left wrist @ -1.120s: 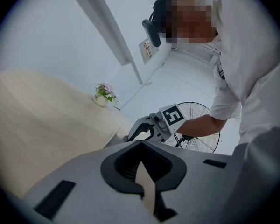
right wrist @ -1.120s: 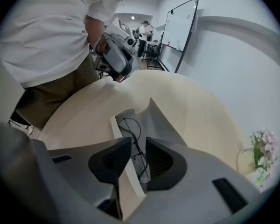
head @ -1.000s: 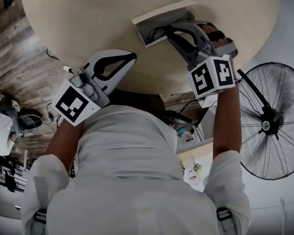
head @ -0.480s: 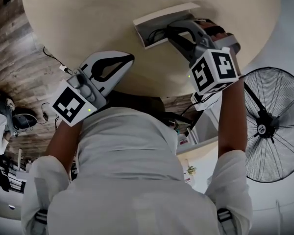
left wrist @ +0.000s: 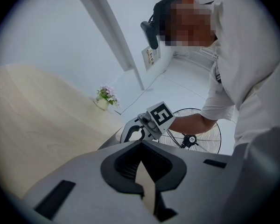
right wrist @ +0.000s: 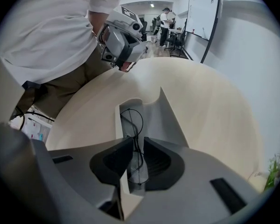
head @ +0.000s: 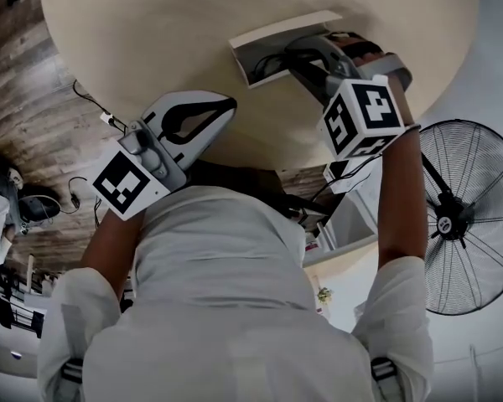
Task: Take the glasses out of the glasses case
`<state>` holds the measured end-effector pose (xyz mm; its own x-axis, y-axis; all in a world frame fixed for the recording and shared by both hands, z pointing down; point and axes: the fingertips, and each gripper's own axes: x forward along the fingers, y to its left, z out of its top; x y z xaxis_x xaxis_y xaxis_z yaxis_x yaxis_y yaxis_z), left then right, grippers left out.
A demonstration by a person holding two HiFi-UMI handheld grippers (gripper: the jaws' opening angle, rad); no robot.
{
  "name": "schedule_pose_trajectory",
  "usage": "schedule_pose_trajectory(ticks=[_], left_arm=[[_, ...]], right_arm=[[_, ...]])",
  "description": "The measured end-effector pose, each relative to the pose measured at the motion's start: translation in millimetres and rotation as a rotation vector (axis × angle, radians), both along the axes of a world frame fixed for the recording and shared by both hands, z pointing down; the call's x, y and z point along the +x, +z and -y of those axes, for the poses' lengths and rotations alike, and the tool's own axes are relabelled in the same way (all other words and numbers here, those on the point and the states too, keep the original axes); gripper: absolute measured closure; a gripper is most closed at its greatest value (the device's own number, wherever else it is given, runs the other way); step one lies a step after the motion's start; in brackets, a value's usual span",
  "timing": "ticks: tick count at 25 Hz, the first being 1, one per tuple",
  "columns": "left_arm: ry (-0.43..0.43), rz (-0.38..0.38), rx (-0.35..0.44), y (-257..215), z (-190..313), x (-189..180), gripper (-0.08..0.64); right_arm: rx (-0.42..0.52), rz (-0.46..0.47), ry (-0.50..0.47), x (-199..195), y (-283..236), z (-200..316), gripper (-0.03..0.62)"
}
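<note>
An open white-and-grey glasses case [head: 272, 28] lies on the round beige table [head: 142, 23], toward its right side. Thin black wire glasses [right wrist: 132, 121] rest inside the case [right wrist: 165, 118]. My right gripper [right wrist: 135, 143] reaches into the case, its jaws closed to a narrow slit with the wire frame between them. In the head view the right gripper [head: 290, 54] covers the case's near end, and the glasses [head: 269, 58] show as a dark loop. My left gripper [head: 227, 102] hovers at the table's near edge, shut and holding nothing.
A standing fan [head: 463, 218] is on the floor to the right of the table. A small pot of flowers [left wrist: 105, 97] sits at the table's far rim. Cables [head: 90, 107] trail on the wooden floor at the left. People stand far off by a whiteboard [right wrist: 203, 13].
The right gripper has edged slightly right and turned a little while staying in the case. The left gripper has shifted a touch right. The case has not moved.
</note>
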<state>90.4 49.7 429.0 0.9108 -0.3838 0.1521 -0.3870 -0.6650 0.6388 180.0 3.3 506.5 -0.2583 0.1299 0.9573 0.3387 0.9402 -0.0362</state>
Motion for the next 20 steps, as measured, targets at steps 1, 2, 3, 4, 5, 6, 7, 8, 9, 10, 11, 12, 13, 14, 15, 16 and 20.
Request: schedule_pose_trajectory(ticks=[1, 2, 3, 4, 5, 6, 7, 8, 9, 10, 11, 12, 13, 14, 15, 16, 20], left_arm=[[0.005, -0.001, -0.002, 0, 0, 0, 0.546], [0.009, -0.003, -0.003, 0, -1, 1, 0.546], [0.011, -0.004, -0.003, 0, -1, 1, 0.547], [0.012, -0.005, -0.003, 0, -1, 1, 0.546], [0.013, -0.006, -0.005, 0, -1, 0, 0.546], [0.015, -0.006, -0.008, 0, -2, 0, 0.547], [0.018, -0.006, -0.013, 1, -2, -1, 0.546], [0.021, -0.007, -0.019, 1, -2, -2, 0.546], [0.023, -0.008, -0.024, 2, -2, -3, 0.546], [0.025, -0.009, -0.027, 2, -3, -4, 0.547], [0.026, -0.010, -0.028, 1, -3, -4, 0.546], [0.028, -0.011, -0.029, 1, -3, -5, 0.546], [0.030, -0.014, -0.029, 0, -3, -6, 0.546], [0.033, -0.016, -0.028, 0, -3, -6, 0.546], [0.038, -0.017, -0.026, -1, -3, -7, 0.546], [0.044, -0.017, -0.026, -1, -4, -8, 0.546], [0.059, -0.020, -0.023, -3, -1, -12, 0.547]], right_arm=[[-0.002, -0.009, -0.007, -1, 1, 0, 0.519], [-0.002, -0.017, -0.014, -2, 2, -1, 0.523], [-0.002, -0.025, -0.020, -2, 3, -1, 0.528], [-0.004, -0.034, -0.023, -2, 4, -2, 0.529], [-0.010, -0.045, -0.022, -2, 5, -2, 0.532], [-0.019, -0.056, -0.017, -2, 5, -3, 0.534], [-0.028, -0.067, -0.009, -2, 6, -2, 0.537], [-0.036, -0.080, -0.003, -1, 6, -2, 0.539], [-0.042, -0.093, 0.001, -1, 7, -2, 0.540], [-0.046, -0.106, 0.002, -2, 8, -2, 0.541], [-0.049, -0.118, 0.002, -2, 9, -2, 0.545], [-0.052, -0.129, 0.002, -2, 10, -3, 0.545], [-0.055, -0.137, 0.001, -2, 11, -3, 0.546], [-0.058, -0.144, 0.001, -2, 11, -3, 0.546], [-0.060, -0.147, 0.000, -2, 12, -4, 0.546], [-0.061, -0.149, 0.000, -2, 12, -4, 0.548], [-0.053, -0.147, -0.011, -3, 11, -5, 0.554]])
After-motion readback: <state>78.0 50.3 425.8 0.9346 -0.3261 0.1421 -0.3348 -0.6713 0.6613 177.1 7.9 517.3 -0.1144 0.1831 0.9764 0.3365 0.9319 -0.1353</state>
